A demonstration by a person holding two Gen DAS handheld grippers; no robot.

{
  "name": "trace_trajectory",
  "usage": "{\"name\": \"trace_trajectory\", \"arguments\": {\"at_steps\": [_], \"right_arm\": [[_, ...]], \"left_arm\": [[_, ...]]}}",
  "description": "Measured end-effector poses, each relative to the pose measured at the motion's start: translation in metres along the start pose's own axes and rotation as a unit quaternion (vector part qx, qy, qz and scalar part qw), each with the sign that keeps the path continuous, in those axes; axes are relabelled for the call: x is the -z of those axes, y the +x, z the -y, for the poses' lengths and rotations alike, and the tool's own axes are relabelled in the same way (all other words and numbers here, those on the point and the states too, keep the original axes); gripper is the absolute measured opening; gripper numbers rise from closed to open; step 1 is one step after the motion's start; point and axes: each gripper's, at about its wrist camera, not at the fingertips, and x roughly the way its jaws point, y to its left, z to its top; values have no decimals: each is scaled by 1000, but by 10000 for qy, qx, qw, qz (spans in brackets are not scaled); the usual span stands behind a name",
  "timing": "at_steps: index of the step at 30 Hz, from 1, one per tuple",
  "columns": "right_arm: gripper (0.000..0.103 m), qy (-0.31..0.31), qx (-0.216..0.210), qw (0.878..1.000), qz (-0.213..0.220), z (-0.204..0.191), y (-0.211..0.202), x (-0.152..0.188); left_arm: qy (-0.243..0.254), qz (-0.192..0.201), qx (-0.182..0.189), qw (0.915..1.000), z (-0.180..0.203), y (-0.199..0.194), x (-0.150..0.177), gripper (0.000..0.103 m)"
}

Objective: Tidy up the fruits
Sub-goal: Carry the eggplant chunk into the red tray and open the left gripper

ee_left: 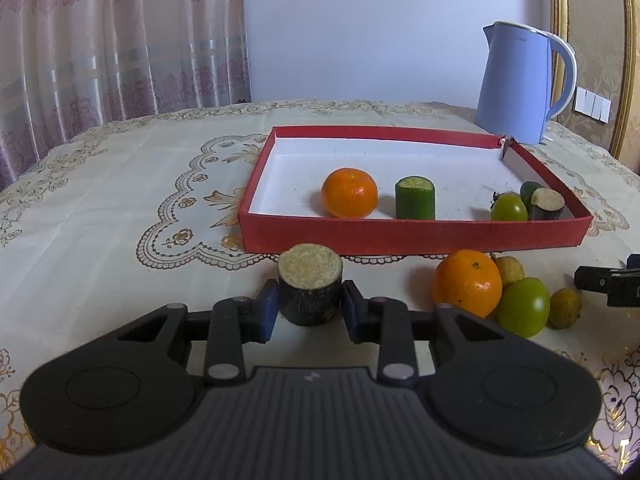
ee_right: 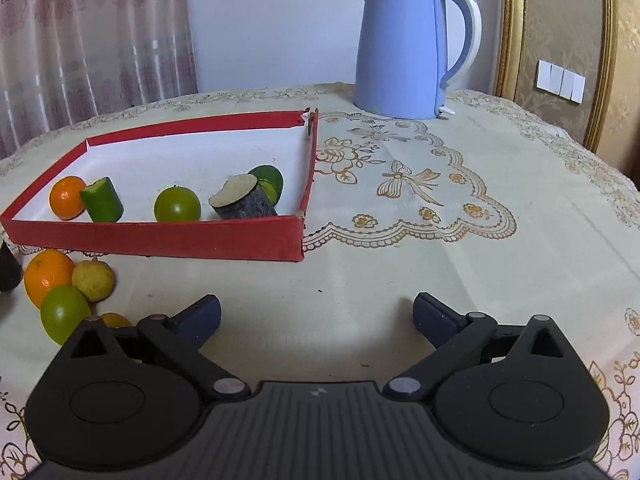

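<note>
My left gripper (ee_left: 310,306) is shut on a dark sugarcane stub (ee_left: 310,280), held upright just above the cloth in front of the red tray (ee_left: 400,236). Inside the tray lie an orange (ee_left: 349,193), a green cane piece (ee_left: 415,198), a green round fruit (ee_left: 509,208) and another dark stub (ee_left: 547,204). In front of the tray sit a loose orange (ee_left: 466,282), a green fruit (ee_left: 522,307) and two small yellowish fruits (ee_left: 565,307). My right gripper (ee_right: 316,318) stands open over bare cloth, right of that pile (ee_right: 64,312), with nothing between its fingers.
A blue kettle (ee_right: 404,44) stands at the back of the table, beyond the tray's far right corner. The embroidered tablecloth (ee_right: 440,240) stretches to the right of the tray. Curtains and a wall lie behind.
</note>
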Motion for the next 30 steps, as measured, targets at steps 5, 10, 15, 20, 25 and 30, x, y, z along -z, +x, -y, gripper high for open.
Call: {"name": "trace_trajectory", "arguments": {"at_steps": [5, 10, 15, 20, 25, 30], "right_arm": [[103, -5, 5, 10000, -4, -1, 0, 0], [103, -5, 5, 10000, -4, -1, 0, 0], [103, -5, 5, 10000, -4, -1, 0, 0], [103, -5, 5, 10000, -5, -1, 0, 0], [103, -4, 5, 10000, -5, 0, 0, 0], [103, -4, 4, 10000, -5, -1, 0, 0]], "left_arm": [[1, 24, -6, 10000, -1, -3, -1, 30], [-18, 107, 52, 9999, 0, -11, -8, 30], [68, 217, 54, 9997, 4, -15, -20, 30], [211, 270, -6, 9994, 14, -8, -34, 30], [406, 303, 128, 9986, 35, 5, -52, 30], [486, 324, 177, 9981, 50, 25, -67, 30]]}}
